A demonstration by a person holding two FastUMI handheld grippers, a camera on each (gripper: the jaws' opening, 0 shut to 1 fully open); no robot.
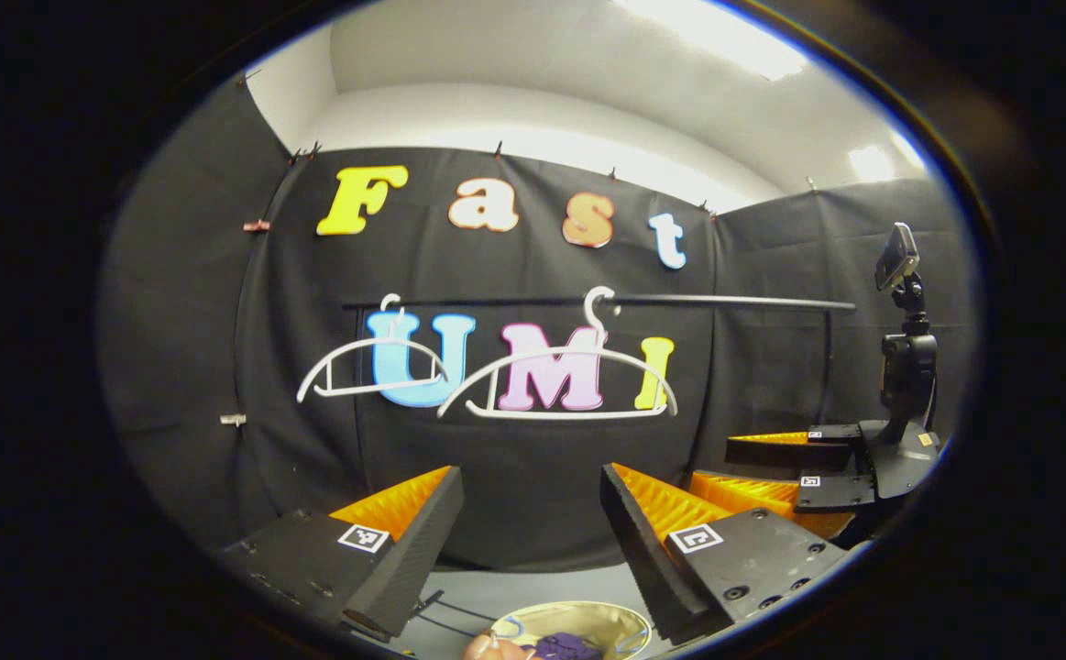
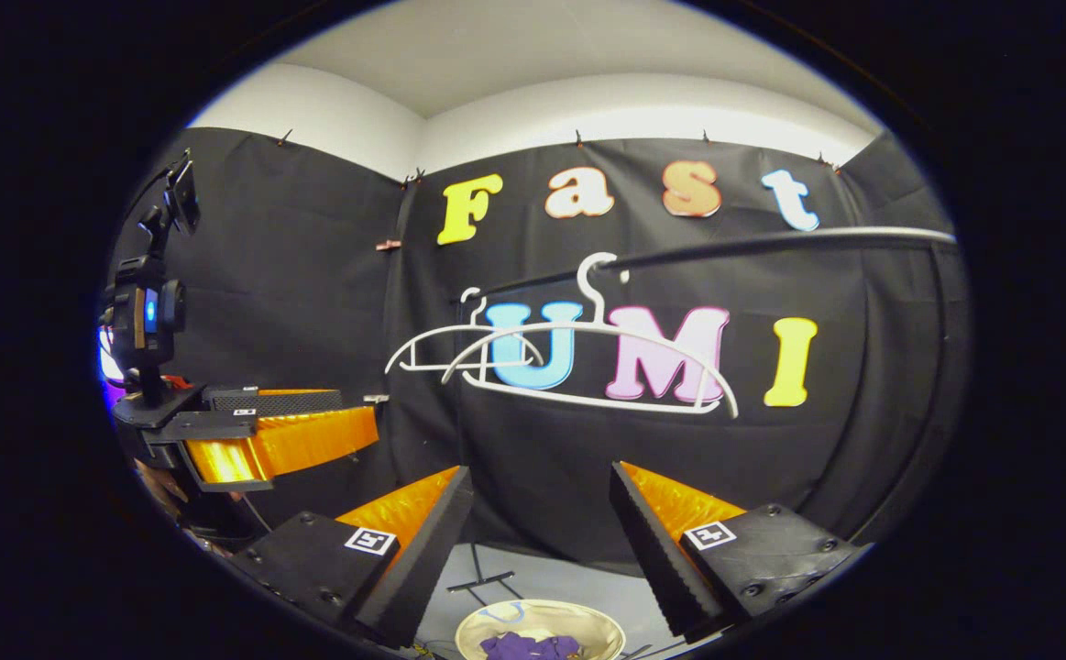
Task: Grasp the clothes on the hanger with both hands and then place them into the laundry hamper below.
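Note:
Two bare white hangers hang from a black rail (image 1: 642, 300): one at the left (image 1: 369, 367), one nearer the middle (image 1: 558, 378). In the right gripper view the same hangers (image 2: 592, 367) hang from the rail (image 2: 771, 243). Far below stands the round pale hamper (image 1: 578, 619), with purple clothes (image 1: 569, 647) and an orange piece inside. It is also seen in the right gripper view as the hamper (image 2: 540, 623) holding purple cloth (image 2: 528, 646). My left gripper (image 1: 533, 513) is open and holds nothing, and so is my right gripper (image 2: 542, 513). The right gripper (image 1: 812, 472) appears at the right of the left view, the left gripper (image 2: 267, 431) at the left of the right view.
Black cloth walls close the booth on three sides. A grey floor (image 2: 551, 577) lies under the rail, with the rack's thin black foot (image 2: 487, 579) beside the hamper. A small camera unit (image 1: 904, 348) rides atop the other gripper.

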